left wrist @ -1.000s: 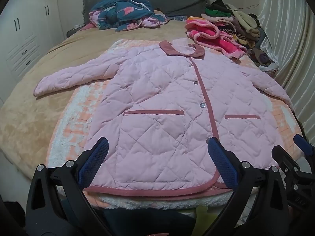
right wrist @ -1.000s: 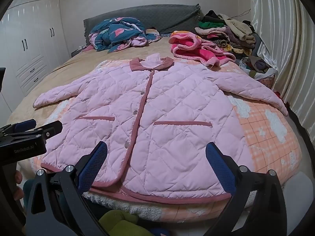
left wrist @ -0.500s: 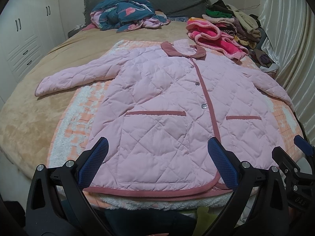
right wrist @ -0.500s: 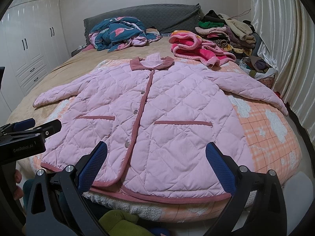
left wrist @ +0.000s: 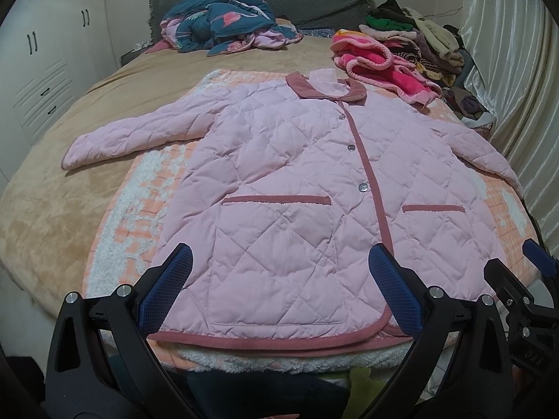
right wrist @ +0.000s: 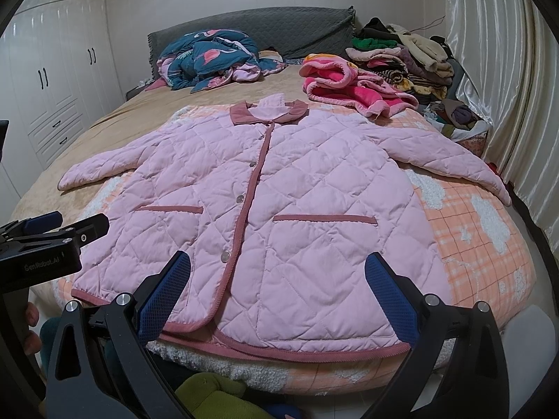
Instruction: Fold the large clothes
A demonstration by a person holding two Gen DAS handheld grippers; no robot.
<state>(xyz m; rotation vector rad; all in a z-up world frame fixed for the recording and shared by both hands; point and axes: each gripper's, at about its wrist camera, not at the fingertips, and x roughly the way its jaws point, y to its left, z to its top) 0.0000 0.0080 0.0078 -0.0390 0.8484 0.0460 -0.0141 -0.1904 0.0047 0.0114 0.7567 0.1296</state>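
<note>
A: Where does the pink quilted coat (left wrist: 290, 188) lie?

B: Flat and face up on the orange-and-white blanket (left wrist: 139, 216) that covers the near end of the bed (left wrist: 52, 188), its hem along the bed's near edge, its collar toward the grey headboard (left wrist: 314, 0). Both sleeves are spread out, the one on the person's left reaching onto the tan bedcover.

A: And the tongs?

B: The left tongs (left wrist: 279, 289) are spread wide and grasp nothing; they hover above the hem near the left pocket. The right tongs (right wrist: 276, 293) are likewise released and empty, above the hem by the right pocket.

A: What else is on the bed?

B: A crumpled blue quilt (right wrist: 209, 59) by the headboard, a bright pink fleece garment (right wrist: 349, 87) just beyond the coat's right shoulder, and a pile of clothes (right wrist: 401, 56) at the far right corner.
</note>
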